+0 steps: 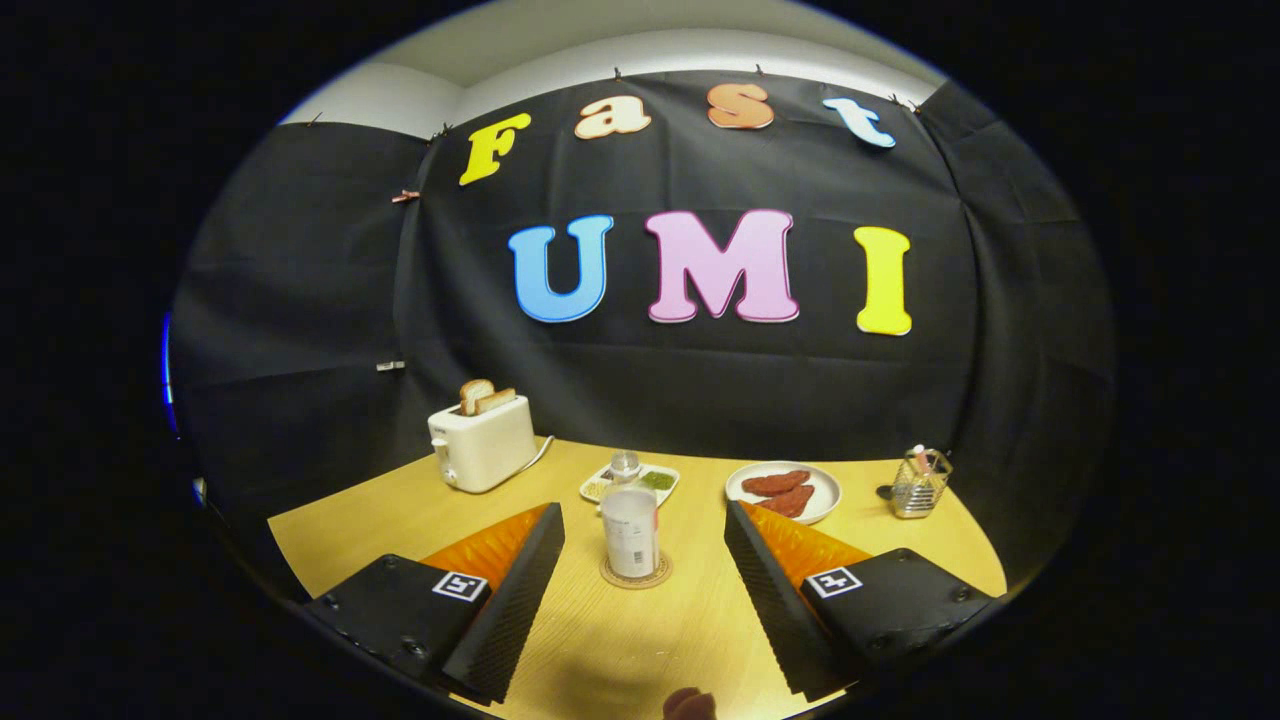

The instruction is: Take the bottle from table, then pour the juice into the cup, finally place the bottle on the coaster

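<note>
Gripper view: the gripper (645,530) hangs over the near part of a light wooden table (620,640), its two fingers spread wide apart and gripping nothing. Between the fingertips, slightly ahead of them, a translucent white plastic bottle (630,530) with a printed label stands upright on a round woven coaster (636,573); neither finger touches it. Just beyond the bottle lies a white rectangular tray (630,483) with small heaps of greenish and pale food, and a small clear cup (625,463) stands on or just at that tray; which one I cannot tell. To the far left sits a cream-white toaster (482,443) with two slices of browned toast (483,396) sticking up from its slots and a cord trailing to its right. To the right of the tray, a round white plate (783,491) carries reddish-brown sausage pieces. Farther right, near the table's edge, a wire-mesh metal holder (920,483) keeps a few upright items.
</note>
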The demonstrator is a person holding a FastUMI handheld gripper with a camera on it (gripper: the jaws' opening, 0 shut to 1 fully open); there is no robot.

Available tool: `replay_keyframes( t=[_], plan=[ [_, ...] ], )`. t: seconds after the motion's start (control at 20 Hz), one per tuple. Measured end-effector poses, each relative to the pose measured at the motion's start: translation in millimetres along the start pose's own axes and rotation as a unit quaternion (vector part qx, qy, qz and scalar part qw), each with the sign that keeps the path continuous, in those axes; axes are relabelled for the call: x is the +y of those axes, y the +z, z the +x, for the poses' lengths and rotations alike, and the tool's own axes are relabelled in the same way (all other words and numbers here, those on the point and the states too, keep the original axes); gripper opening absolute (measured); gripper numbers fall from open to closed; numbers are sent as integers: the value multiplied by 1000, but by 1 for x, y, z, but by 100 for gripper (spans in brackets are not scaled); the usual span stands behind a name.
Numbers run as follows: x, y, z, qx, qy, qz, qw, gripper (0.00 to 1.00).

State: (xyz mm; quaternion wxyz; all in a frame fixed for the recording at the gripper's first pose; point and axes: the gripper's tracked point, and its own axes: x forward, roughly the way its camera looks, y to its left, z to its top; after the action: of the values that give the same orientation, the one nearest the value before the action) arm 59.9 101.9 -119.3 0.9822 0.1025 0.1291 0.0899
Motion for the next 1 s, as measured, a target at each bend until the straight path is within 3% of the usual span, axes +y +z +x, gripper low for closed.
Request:
replay_keyframes(
  t=[0.45,0.8,1.0],
  plan=[
    [-56,97,-69,-52,-114,-43,991,98],
    [-86,112,-108,-53,-165,-57,983,97],
    [-88,108,-113,-44,-166,-72,982,97]
  ],
)
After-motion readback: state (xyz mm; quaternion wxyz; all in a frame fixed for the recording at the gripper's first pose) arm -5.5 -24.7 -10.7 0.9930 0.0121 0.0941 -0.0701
